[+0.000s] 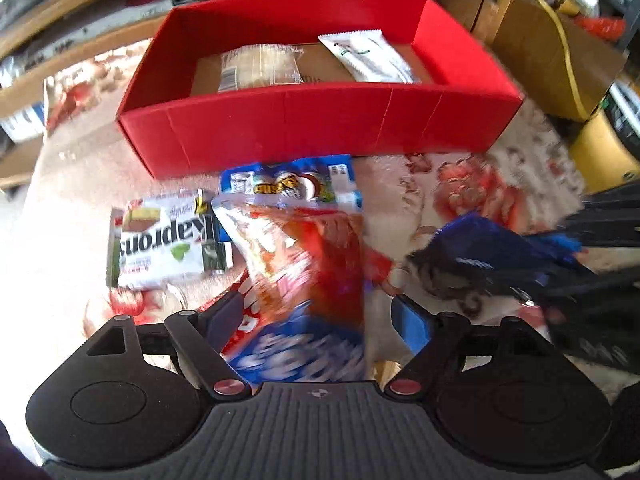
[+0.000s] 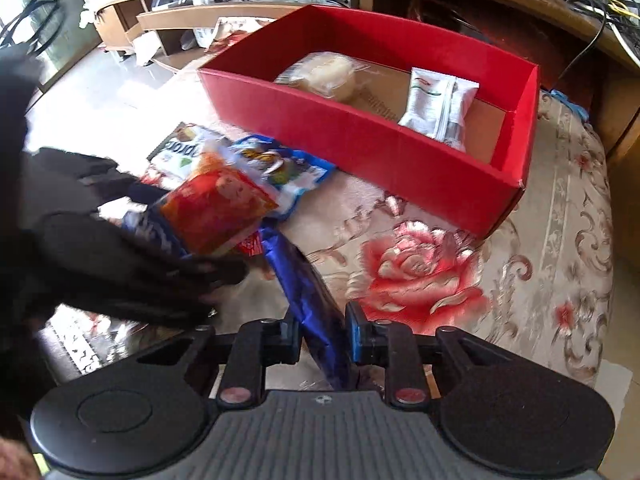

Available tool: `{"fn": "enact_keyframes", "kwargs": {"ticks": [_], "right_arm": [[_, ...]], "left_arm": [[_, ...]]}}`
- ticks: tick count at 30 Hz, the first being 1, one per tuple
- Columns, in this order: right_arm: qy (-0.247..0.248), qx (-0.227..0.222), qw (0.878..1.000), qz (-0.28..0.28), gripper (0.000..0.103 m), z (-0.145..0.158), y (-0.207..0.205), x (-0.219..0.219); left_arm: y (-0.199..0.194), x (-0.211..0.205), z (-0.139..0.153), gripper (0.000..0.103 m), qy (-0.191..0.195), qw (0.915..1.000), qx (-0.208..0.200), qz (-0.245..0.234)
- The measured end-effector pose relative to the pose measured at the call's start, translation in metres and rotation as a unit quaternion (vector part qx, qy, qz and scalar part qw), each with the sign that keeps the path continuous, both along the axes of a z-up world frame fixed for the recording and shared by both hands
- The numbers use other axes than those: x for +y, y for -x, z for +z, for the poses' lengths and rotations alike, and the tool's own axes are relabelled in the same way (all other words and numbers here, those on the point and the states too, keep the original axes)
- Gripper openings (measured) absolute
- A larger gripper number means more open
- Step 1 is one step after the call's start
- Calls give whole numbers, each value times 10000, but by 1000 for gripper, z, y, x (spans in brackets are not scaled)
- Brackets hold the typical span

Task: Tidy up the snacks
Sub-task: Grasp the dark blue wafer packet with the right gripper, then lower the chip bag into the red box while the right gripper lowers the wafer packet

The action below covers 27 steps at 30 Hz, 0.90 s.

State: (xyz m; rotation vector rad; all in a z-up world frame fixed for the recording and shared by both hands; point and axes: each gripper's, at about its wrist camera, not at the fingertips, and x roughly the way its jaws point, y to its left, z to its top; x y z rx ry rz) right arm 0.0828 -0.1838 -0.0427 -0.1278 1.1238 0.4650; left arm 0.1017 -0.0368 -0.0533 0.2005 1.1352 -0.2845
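Between our right gripper's nearly closed jaws we pinch a blue wrapper. At twelve o'clock sits the red box. Our left gripper gapes around an orange snack bag, pads apart from it.

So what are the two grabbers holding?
Right gripper pinches the shiny dark-blue snack packet at its near end. Left gripper is open around an orange-and-blue snack bag.

Left hand-held gripper spread wide, right hand-held gripper nearly closed

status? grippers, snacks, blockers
Left gripper open around the orange snack bag. Right gripper shut on a dark blue packet. Red box holds two snacks; its opening is clear.
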Motion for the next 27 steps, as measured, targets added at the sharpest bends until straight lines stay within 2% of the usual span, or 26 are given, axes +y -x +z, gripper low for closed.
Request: {"fn": "enact_keyframes", "kwargs": {"ticks": [3,5,10,12,14,20,27], "right_arm": [[127,-84,9999,-43,22,-2,4,3],[219,-29,9997,-115,23,-6,0,1],[276,123,9993,-217,24,-19,-11,0],[167,139,9996,-189,17,-16,-10,1],[82,104,9998,-177,14,-12,-8,1],[-107,44,9993,-350,14,-2,-7,-4],[-491,-125,9971,-573,14,17,-4,-14]], "left_arm": [[0,-9,-7,85,-391,9991,-138,-125],[1,-11,-8,83,-464,9987,-180,-140],[6,-8,-1,69,-262,9993,-167,-222],[6,-6,1,66,-171,9996,-120,-207],[4,-6,2,64,-95,9998,-65,-187],[8,-6,10,56,50,9998,-129,-152],[12,-2,22,53,278,9994,-213,-17]]}}
